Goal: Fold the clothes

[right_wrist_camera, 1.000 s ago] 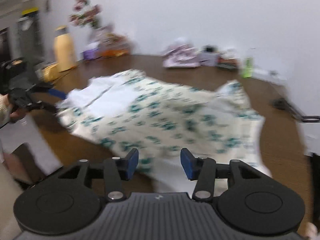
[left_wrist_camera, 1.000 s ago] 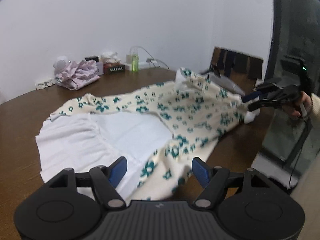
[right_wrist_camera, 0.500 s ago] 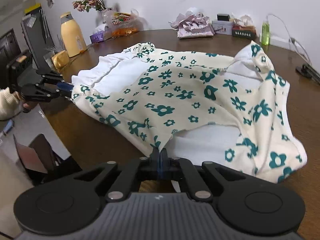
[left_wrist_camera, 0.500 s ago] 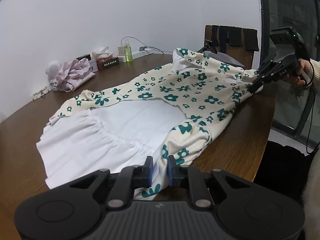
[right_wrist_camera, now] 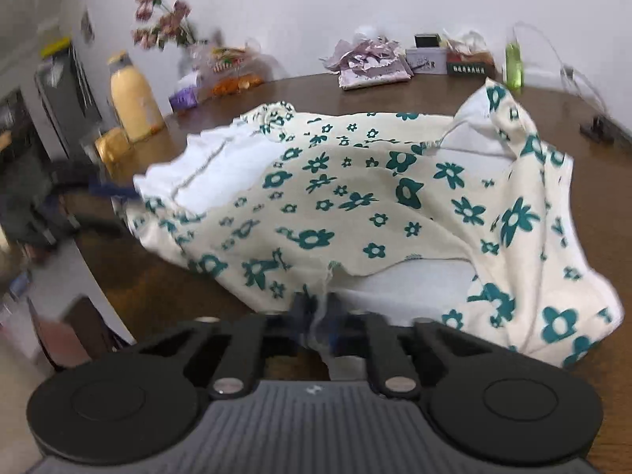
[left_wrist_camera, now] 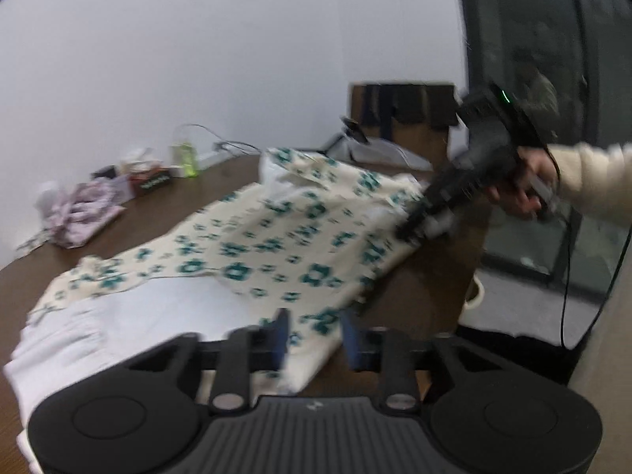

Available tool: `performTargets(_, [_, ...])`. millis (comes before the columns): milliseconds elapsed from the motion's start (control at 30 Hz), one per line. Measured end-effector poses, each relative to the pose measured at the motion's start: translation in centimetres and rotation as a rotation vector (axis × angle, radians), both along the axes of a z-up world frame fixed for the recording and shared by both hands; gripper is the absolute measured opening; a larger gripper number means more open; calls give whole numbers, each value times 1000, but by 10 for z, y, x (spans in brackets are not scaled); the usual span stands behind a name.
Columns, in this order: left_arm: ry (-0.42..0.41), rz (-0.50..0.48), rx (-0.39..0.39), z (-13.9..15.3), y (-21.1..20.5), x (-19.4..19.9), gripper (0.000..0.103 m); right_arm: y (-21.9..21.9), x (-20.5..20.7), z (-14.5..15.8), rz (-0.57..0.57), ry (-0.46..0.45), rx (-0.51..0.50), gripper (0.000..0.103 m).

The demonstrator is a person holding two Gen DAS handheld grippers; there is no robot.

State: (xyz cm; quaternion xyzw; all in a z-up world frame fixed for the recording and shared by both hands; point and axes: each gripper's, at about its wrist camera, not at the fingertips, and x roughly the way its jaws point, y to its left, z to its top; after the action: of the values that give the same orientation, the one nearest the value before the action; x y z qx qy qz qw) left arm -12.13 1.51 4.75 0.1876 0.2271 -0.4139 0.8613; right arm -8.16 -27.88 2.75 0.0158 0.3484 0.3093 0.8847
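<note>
Round wooden table (right_wrist_camera: 395, 91), dark brown with a smooth, slightly glossy top, its far rim lined with small clutter. Spread across the table lies the garment (right_wrist_camera: 355, 205): soft cream fabric printed with teal flowers of mixed sizes, turned back in places to expose a plain white lining gathered into a ruffle at one end. The cloth lies rumpled, with one corner standing up in a peak near the far edge.

Right gripper (right_wrist_camera: 318, 316), matte black with ribbed housing: its blue-padded fingers are drawn close together, pinching a fold of the garment's near hem. Seen from the left wrist, the same tool is blurred, and its tips are lost against the cloth.

Left gripper (left_wrist_camera: 316, 333): fingers parted, with the printed hem lying in the gap between them; motion blur makes contact uncertain, though the pads appear not to be pressing the fabric.

Behind: a yellow bottle (right_wrist_camera: 134, 98) of rounded form, a crumpled lilac cloth (right_wrist_camera: 371, 63), a small green bottle (right_wrist_camera: 513, 65). A hand in a cream knitted sleeve (left_wrist_camera: 592, 181) is cut off at the frame edge.
</note>
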Motion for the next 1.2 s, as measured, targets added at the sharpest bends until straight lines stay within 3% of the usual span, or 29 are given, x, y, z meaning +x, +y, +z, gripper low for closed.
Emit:
performTargets(133, [29,8,69,-16,-9,11,20,-4,6,5,-73,-36,67,1])
performTargets(233, [55,0,81,-21,-4,15,20,4,15,0,-125,-53,-9,3])
performTargets(333, [74,-30,80,-22,4,15,27,6,14,-1,-115,-63,-101,17])
performTargets(400, [90,-53,76,-22,10,14,36,-9,3,8,-97,-78,-73,34])
performTargets(467, [86,-77,83,-21,13,12,37,-21,-7,17,-53,-84,-49,33])
performTargets(533, [79,-94,92,-22,13,15,36,-15,-16,17,2,-105,-98,33])
performTargets(667, [74,-96,106,-22,9,25,7,3,-15,7,70,-122,-150,33])
performTargets(733, [66,-96,107,-21,11,28,4,10,-11,0,80,-126,-164,29])
performTargets(800, [54,-91,111,-19,13,27,3,11,-9,-3,96,-116,-165,1])
performTargets(933, [45,-96,110,-15,13,24,4,3,-21,4,176,-55,-154,1])
performTargets(1033, [34,-113,89,-15,-4,28,12,-3,-26,9,216,-22,-131,2])
performTargets(1100, [26,-124,76,-15,-15,30,21,-3,-25,10,227,-30,-126,18])
performTargets(1200, [15,-140,55,-14,-33,33,26,-2,-21,12,195,-90,-135,27])
